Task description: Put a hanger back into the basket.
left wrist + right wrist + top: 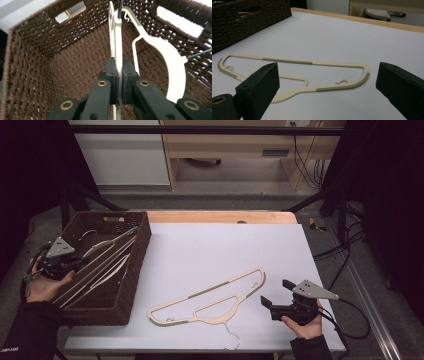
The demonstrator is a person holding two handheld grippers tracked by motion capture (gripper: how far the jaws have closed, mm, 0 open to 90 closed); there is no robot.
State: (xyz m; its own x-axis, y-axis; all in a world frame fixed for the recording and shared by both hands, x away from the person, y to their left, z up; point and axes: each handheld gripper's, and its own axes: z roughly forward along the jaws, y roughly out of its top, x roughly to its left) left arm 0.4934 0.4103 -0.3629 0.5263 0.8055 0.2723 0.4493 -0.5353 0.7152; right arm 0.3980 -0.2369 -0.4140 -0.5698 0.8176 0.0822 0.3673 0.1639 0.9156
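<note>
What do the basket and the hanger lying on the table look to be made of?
Basket: dark brown woven fibre, likely wicker or paper cord, matte; the weave shows. Hanger: cream, thin, flat and smooth, probably plastic, with ribbed grey-green grip strips, maybe rubber.

Rough woven basket [131,285], smooth matt plastic hanger [210,292]

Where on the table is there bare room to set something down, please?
The white mat is bare from the basket across to its right edge, all the far half. The near middle is taken by the hanger, with the right gripper beside it. The basket is crowded with hangers.
</note>
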